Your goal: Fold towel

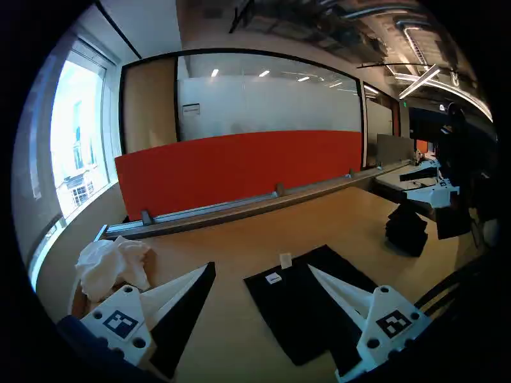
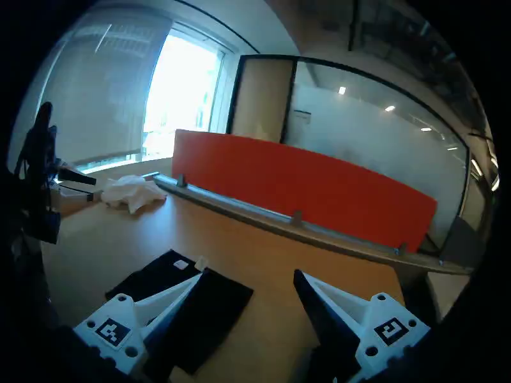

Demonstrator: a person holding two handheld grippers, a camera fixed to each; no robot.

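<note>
Towel (image 1: 297, 306), black, lies flat on table (image 1: 306, 220), lower centre; left tongs (image 1: 260, 266) and right tongs (image 2: 248, 273) both spread wide, empty.

left gripper (image 1: 260, 266) fingers spread wide, right gripper (image 2: 248, 273) fingers spread wide, both empty

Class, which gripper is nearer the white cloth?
Left. The left gripper hangs just short of the white cloth; the right gripper is farther off, by the towel.
</note>
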